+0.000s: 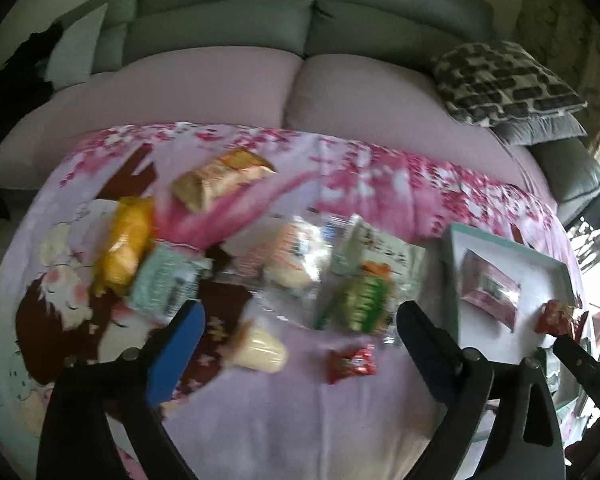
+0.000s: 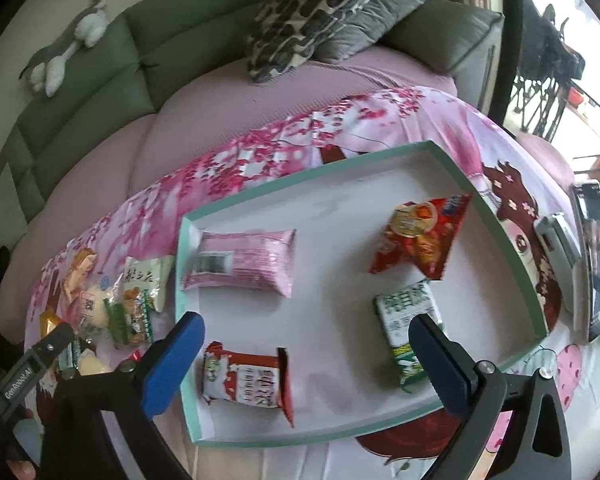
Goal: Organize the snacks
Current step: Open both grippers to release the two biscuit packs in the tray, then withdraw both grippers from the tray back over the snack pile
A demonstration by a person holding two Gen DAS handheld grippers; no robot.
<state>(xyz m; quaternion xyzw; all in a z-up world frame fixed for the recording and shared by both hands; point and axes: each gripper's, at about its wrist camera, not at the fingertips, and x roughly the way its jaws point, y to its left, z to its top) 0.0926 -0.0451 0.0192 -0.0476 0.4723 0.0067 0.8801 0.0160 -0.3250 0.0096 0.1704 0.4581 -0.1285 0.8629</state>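
A teal-rimmed white tray (image 2: 312, 176) lies on the pink cloth. It holds a pink packet (image 2: 240, 262), a red chip bag (image 2: 420, 236), a green-white carton (image 2: 404, 320) and a red-white packet (image 2: 246, 380). My right gripper (image 2: 304, 356) is open and empty, above the tray's near side. My left gripper (image 1: 298, 340) is open and empty above loose snacks: a small red candy (image 1: 352, 362), a cream jelly cup (image 1: 262, 348), a green packet (image 1: 360, 300), a mint packet (image 1: 164, 284), a yellow bag (image 1: 126, 246) and a tan packet (image 1: 220, 178). The tray (image 1: 458, 280) lies to their right.
A grey sofa (image 1: 260, 20) with a pink seat cover stands behind the table, with patterned cushions (image 1: 504, 80) at its right end. A phone or tablet (image 2: 596, 256) lies to the right of the tray. A plush toy (image 2: 72, 40) lies on the sofa back.
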